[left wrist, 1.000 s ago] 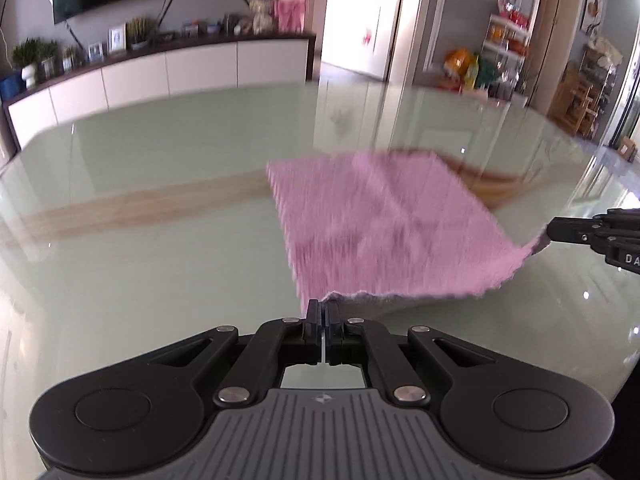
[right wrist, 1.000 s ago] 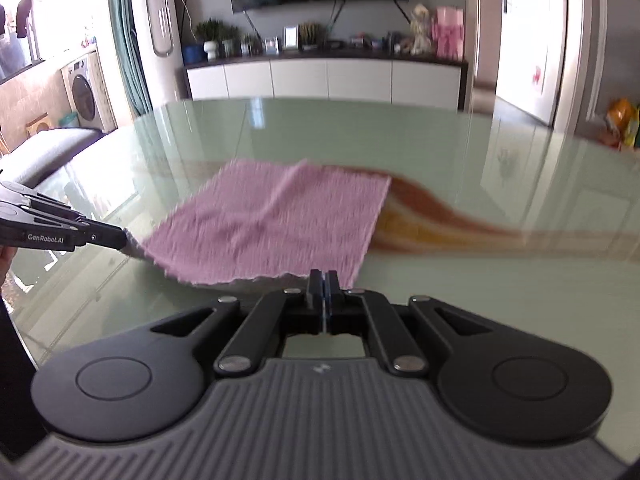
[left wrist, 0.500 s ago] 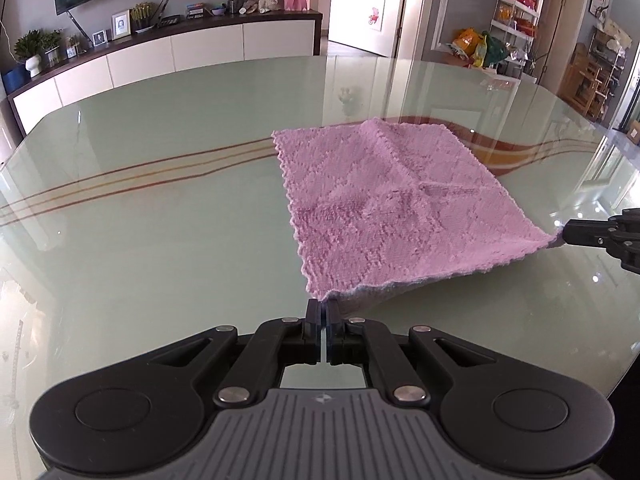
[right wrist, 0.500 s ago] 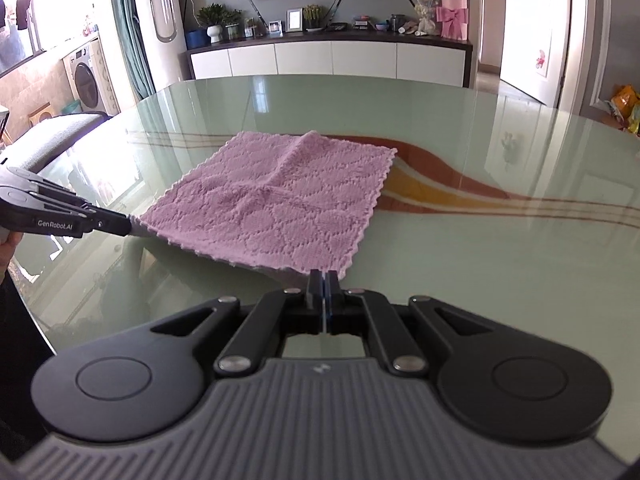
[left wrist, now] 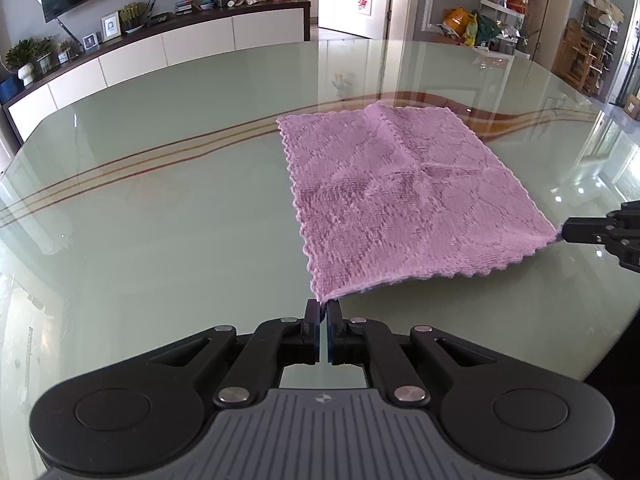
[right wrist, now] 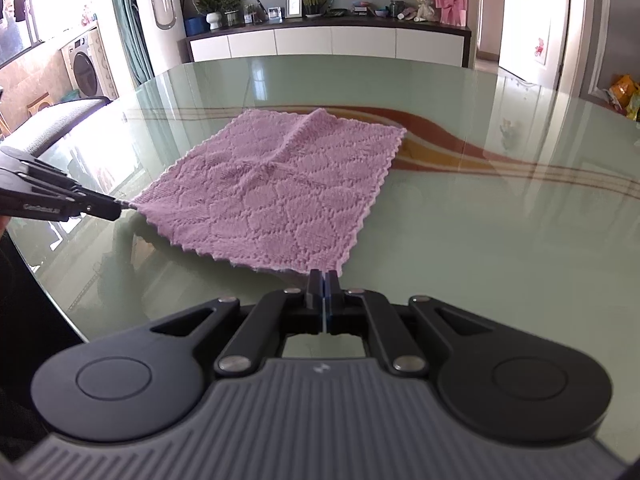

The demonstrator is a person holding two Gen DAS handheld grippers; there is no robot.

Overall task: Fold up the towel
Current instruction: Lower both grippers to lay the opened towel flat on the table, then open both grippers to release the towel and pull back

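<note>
A pink textured towel (left wrist: 404, 196) lies spread on the glass table (left wrist: 160, 208), its far edge flat and its near edge lifted a little off the glass. My left gripper (left wrist: 323, 308) is shut on the towel's near left corner. My right gripper (right wrist: 324, 278) is shut on the near right corner of the towel (right wrist: 276, 196). In the left wrist view the right gripper (left wrist: 566, 232) shows at the right edge, pinching its corner. In the right wrist view the left gripper (right wrist: 118, 210) shows at the left, pinching the other corner.
The table (right wrist: 500, 240) is pale green glass with brown wavy stripes (right wrist: 460, 152) running under the towel's far side. A white sideboard (right wrist: 328, 42) with plants and a pink gift box stands beyond the table. A chair back (right wrist: 60, 114) is at the left.
The towel has settled flatter onto the table and stopped moving, and the blur is gone. Both grippers keep their hold on the near corners.
</note>
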